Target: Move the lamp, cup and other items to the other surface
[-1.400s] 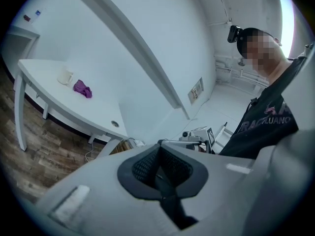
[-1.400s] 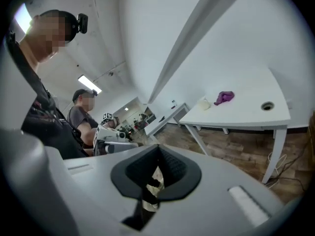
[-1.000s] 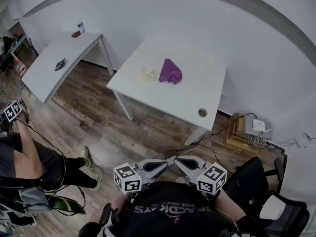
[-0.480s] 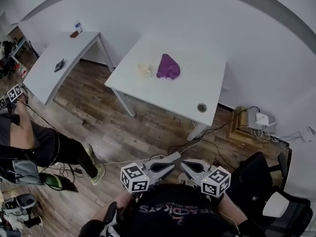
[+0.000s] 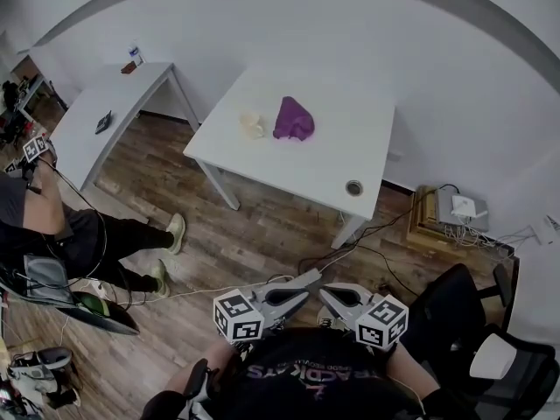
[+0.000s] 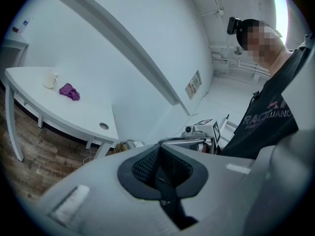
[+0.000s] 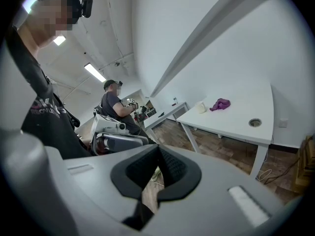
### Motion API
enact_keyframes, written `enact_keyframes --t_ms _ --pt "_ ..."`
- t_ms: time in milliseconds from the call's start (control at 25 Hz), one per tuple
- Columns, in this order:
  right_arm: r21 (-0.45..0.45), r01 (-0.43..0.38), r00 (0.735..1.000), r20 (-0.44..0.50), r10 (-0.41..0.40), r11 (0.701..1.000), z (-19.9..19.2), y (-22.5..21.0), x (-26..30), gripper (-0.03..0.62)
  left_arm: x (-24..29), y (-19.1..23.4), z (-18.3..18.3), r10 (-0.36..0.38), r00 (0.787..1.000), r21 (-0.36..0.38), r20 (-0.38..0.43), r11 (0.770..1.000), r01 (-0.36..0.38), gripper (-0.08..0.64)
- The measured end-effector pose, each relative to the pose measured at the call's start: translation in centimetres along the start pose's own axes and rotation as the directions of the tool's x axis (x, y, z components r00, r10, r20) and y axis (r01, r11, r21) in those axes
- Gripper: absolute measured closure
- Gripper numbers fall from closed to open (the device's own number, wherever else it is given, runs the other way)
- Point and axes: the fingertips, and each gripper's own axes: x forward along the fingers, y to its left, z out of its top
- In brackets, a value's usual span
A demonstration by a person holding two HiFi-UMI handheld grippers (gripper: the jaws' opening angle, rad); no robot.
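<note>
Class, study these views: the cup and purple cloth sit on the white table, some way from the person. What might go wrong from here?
1. Cables trail across the floor in front of the table; feet may snag them on the way over.
2. The cup sits close beside the purple cloth; grabbing one might drag or tip the other.

The cup [image 5: 253, 125] sits just left of the cloth [image 5: 293, 119] on the table [image 5: 346, 103]

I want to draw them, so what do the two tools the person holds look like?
The left tool and right tool each have a grey body, black bumpy pads and a white cube with black square patterns. The person wears a black shirt with letters.
</note>
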Motion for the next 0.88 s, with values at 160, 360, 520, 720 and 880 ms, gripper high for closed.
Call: enact_keyframes --t_ms 160,360,520,720,880 --pt "0.0 -0.002 1.0 -0.003 0.002 1.0 -0.3 0.3 -0.3 0.588 0.0 -0.4 -0.3 0.001 1.0 -0.004 -0.002 1.0 -0.001 0.561" --pt "-0.001 -0.008 1.0 -0.005 0.008 1.0 -0.3 0.4 -0.4 0.588 0.0 -0.6 -0.3 0.008 1.0 -0.006 -0.001 1.0 -0.008 0.561" --pt "-0.006 -0.017 1.0 -0.001 0.017 1.0 -0.2 0.7 -0.6 0.588 -0.2 -0.9 -0.2 0.019 1.0 -0.004 0.007 1.0 -0.019 0.561" --pt "-0.007 -0.033 0.999 0.005 0.033 0.999 0.2 1.0 -0.6 0.588 -0.6 -1.2 0.0 0.036 0.999 0.001 0.018 0.999 -0.036 0.561" --pt "-0.015 -0.052 0.999 0.0 0.052 0.999 0.5 1.3 -0.2 0.588 -1.1 -1.3 0.3 0.052 0.998 0.002 0.03 0.999 -0.052 0.561"
